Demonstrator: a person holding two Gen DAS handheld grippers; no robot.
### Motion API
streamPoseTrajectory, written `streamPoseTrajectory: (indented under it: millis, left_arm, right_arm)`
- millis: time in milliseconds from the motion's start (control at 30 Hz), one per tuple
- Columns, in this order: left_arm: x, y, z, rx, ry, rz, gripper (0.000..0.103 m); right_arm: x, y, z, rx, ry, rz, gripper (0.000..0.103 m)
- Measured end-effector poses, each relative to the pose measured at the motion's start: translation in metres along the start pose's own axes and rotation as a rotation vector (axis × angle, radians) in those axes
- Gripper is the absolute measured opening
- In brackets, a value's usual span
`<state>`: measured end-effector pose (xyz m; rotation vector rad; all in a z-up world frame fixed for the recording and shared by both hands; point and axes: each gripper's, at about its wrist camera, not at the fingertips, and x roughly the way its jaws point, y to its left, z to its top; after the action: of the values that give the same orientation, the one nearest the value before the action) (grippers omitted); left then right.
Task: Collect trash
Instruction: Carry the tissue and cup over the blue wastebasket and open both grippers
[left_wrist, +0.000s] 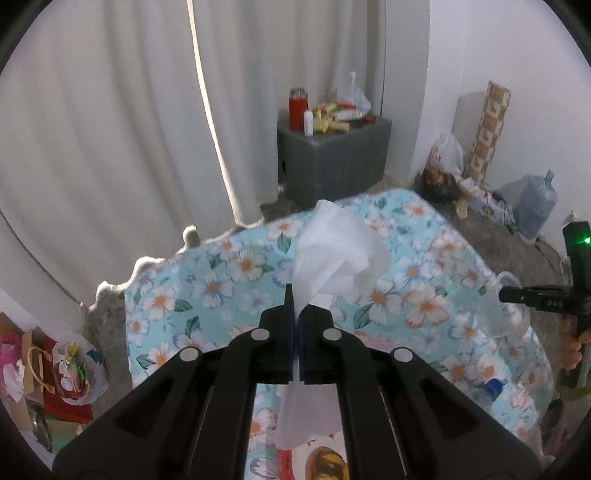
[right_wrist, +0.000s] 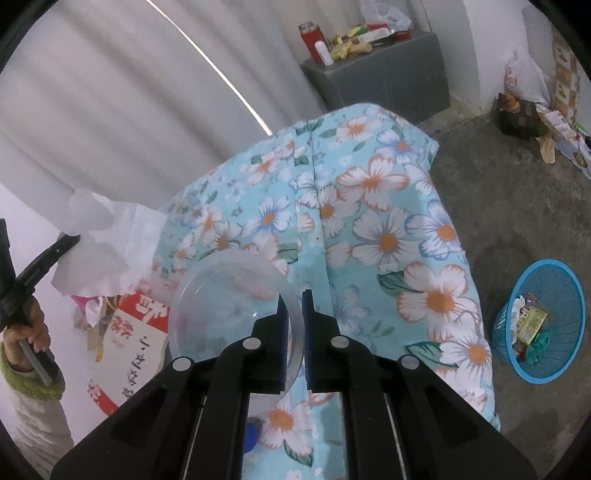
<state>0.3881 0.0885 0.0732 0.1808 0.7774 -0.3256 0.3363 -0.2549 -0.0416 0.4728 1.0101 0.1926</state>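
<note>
My left gripper (left_wrist: 296, 308) is shut on a white tissue (left_wrist: 338, 254), which fans out above the fingertips and hangs below them over the floral-clothed table (left_wrist: 229, 280). The tissue also shows in the right wrist view (right_wrist: 107, 243) at the left. My right gripper (right_wrist: 293, 301) is shut on the rim of a clear plastic container (right_wrist: 229, 299), held above the table (right_wrist: 388, 221). The container shows faintly in the left wrist view (left_wrist: 502, 310), at the right gripper's tip. A blue trash basket (right_wrist: 543, 321) with trash in it stands on the floor to the right.
A blue bottle cap (left_wrist: 491, 387) lies on the cloth. A red-and-white printed box (right_wrist: 136, 332) lies near the table's left side. A grey cabinet (left_wrist: 332, 158) with clutter stands beyond the table. Bags of trash (left_wrist: 70, 365) sit on the floor left; a water jug (left_wrist: 535, 206) right.
</note>
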Motion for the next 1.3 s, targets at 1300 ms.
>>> streamPoseTrajectory:
  millis: [1300]
  left_arm:
    - [-0.075,-0.283,0.041,0.378,-0.144,-0.276,0.0]
  right_arm:
    - [-0.146,-0.163,-0.071,0.325,-0.287,0.059,0.007]
